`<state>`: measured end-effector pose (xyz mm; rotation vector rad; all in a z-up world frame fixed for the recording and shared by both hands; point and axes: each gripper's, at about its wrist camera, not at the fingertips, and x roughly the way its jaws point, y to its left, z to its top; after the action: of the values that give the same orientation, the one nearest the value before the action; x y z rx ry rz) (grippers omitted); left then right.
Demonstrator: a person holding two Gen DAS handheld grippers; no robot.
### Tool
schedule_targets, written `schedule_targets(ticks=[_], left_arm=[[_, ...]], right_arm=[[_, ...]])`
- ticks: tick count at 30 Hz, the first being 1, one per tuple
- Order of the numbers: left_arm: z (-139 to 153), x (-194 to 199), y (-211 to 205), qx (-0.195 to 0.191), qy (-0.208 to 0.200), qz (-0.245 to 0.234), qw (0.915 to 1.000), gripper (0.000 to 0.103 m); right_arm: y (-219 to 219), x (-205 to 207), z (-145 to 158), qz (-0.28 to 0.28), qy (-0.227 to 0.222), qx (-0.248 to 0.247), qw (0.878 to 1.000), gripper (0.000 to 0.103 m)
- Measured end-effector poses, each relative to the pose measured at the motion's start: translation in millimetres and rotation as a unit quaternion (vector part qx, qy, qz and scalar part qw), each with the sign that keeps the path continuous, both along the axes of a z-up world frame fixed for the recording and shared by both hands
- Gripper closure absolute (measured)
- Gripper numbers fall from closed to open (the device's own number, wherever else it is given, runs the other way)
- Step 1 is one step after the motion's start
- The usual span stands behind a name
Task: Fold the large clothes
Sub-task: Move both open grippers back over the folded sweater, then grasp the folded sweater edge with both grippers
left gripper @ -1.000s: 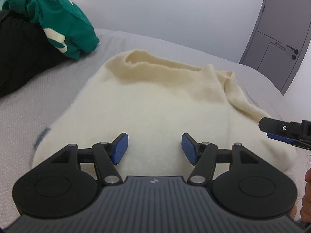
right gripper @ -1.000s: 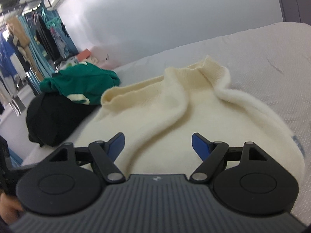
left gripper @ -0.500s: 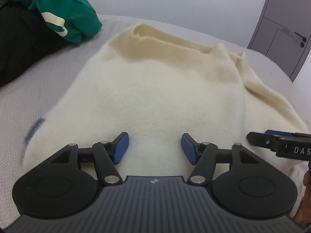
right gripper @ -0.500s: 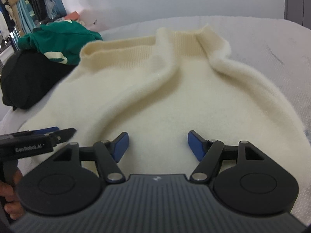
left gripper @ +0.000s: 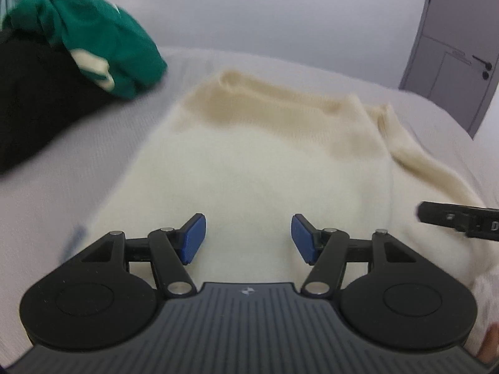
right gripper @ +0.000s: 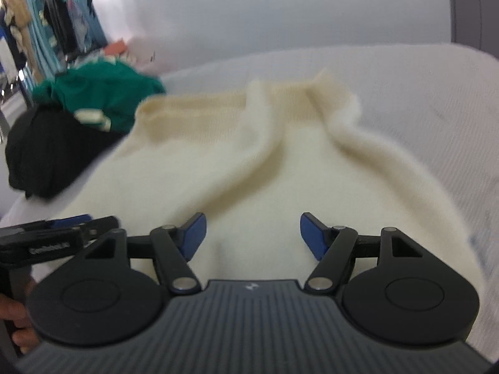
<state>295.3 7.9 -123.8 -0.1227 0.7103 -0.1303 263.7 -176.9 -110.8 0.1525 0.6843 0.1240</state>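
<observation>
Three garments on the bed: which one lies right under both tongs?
The cream sweater, spread flat beneath both open tongs. The green top and black garment sit bunched in a heap off to the left.

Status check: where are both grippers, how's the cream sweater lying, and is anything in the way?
Left gripper and right gripper open, over cream sweater. Right fingers just narrowed. Sweater partly folded on bed. Green garment, black garment lie apart.

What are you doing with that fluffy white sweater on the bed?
A person holds a gripper in each hand over a cream sweater lying on the bed, getting ready to fold it. The left gripper and right gripper are both open, holding nothing. A green garment and a black one sit piled to the side.
</observation>
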Motion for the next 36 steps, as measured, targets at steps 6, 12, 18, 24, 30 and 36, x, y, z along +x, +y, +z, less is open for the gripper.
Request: schedule_targets(ticks=[6, 12, 18, 24, 30, 36], left_arm=[[17.1, 45.1, 24.5, 0.034, -0.02, 0.014, 0.9991, 0.036], [9.2, 95.6, 47.4, 0.026, 0.001, 0.024, 0.9994, 0.036], [-17.5, 122.3, 58.5, 0.008, 0.027, 0.028, 0.9992, 0.036], [-41.9, 133.3, 67.8, -0.027, 0.055, 0.034, 0.9975, 0.038], [-46.2, 136.7, 73.8, -0.054, 0.059, 0.039, 0.996, 0.079], [-32.8, 126.6, 89.1, -0.093, 0.025, 0.064, 0.9933, 0.091]], right_arm=[[-23.4, 27.2, 18.8, -0.046, -0.058, -0.016, 0.997, 0.033], [-45.3, 68.4, 12.4, -0.077, -0.05, -0.043, 0.995, 0.033], [-54.5, 107.6, -10.5, -0.085, -0.025, -0.089, 0.992, 0.033], [-77.7, 131.5, -32.0, -0.091, 0.02, -0.032, 0.995, 0.034], [-90.4, 135.6, -40.3, -0.103, 0.038, 0.001, 0.994, 0.077], [-99.6, 122.6, -22.5, -0.13, -0.01, 0.008, 0.991, 0.09]])
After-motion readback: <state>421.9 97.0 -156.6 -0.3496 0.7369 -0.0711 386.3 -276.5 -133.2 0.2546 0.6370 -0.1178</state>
